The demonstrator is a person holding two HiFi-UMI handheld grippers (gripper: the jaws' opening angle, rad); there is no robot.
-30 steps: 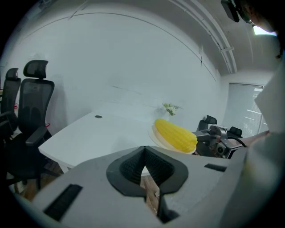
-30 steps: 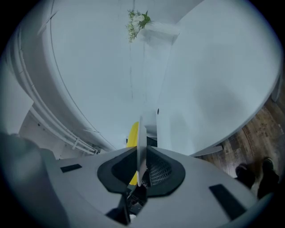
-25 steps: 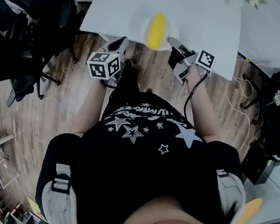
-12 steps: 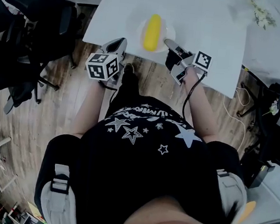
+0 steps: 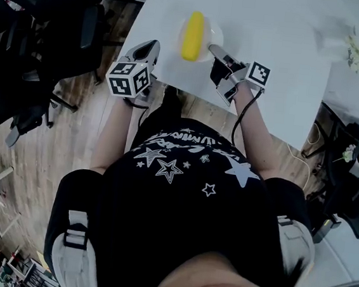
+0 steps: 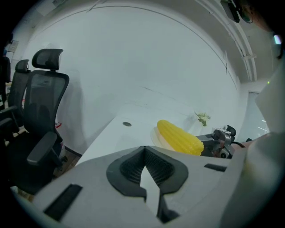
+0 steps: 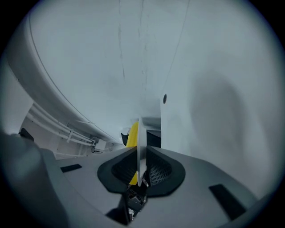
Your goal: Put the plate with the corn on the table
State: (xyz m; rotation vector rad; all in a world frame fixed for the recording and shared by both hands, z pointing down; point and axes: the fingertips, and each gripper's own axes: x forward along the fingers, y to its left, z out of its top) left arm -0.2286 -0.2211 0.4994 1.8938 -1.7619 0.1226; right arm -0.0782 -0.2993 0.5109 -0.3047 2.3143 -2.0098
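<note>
Seen from above, a person stands at the near edge of a white surface (image 5: 274,28), with a claw in each hand. Dark office chairs (image 5: 48,24) stand on the wooden floor (image 5: 74,116) at far left.

The left claw (image 5: 145,49) hangs over the near left corner of the surface. Its own view shows the two jaws meeting at the tips with nothing between them. It is beside the plate, not touching it.

Just to its right is the white plate (image 5: 215,32), with the yellow corn (image 5: 193,35) lying lengthwise on it. The plate is over the surface, near its front edge.

The right claw (image 5: 213,48) grips the plate by its near right rim. In the right claw's view the rim shows edge-on as a thin pale line pinched between the dark ribbed pads, with the corn yellow behind it.

The step in hand appears to be the placing itself: the plate is over the surface and gripped by one edge. The next move probably calls for keeping the plate level so the corn does not roll, settling it flat, then opening the right claw and drawing it back toward the person.

No view shows whether the plate's base already rests on the surface or hovers just above it. A dark round spot (image 6: 127,124) on the surface could be a hole or a mark. A small pale sprig (image 5: 357,55) at far right is too small to identify. The person's torso fills the lower half of the head view.
</note>
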